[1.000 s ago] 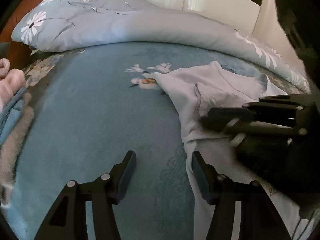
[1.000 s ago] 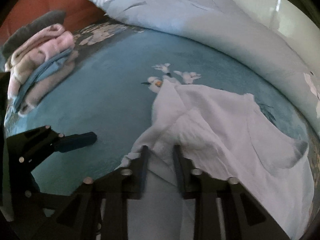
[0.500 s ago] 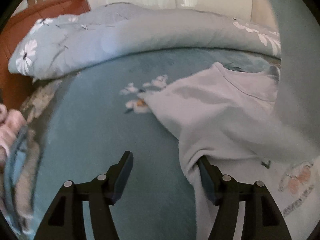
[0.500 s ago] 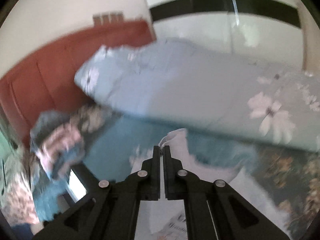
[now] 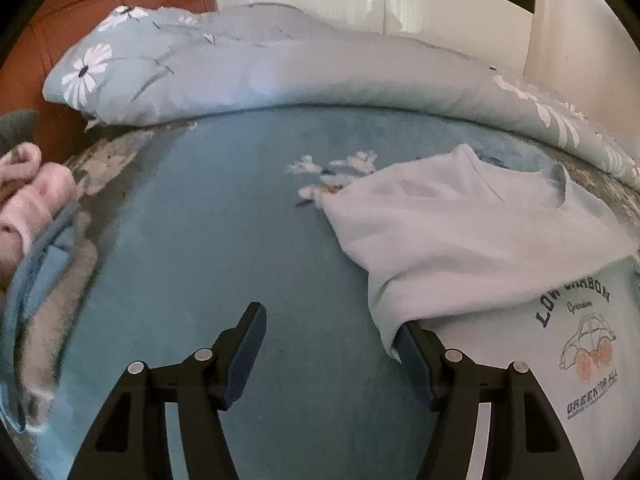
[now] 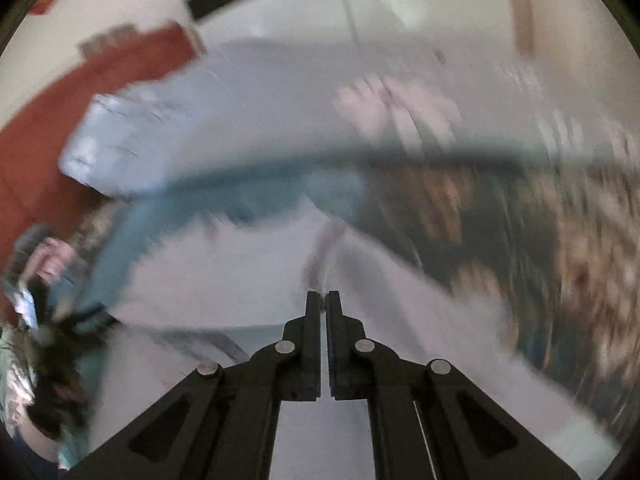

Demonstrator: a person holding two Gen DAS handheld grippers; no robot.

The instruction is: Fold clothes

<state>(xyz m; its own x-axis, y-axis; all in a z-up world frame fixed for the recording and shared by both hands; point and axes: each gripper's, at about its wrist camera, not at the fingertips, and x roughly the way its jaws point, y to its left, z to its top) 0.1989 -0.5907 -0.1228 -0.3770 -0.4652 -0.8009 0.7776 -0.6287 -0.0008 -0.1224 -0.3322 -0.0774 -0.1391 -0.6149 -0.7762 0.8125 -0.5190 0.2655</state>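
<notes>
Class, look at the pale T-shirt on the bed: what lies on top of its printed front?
A folded-over flap of the same T-shirt covers the front above the car print; anything beneath that flap is hidden.

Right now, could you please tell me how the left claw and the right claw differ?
The left claw stands open over the blue bedspread, one finger tucked under the pale T-shirt's folded edge; the right claw is shut. The left view is sharp; the right view is blurred. Both are black two-finger claws pointing downward.
</notes>
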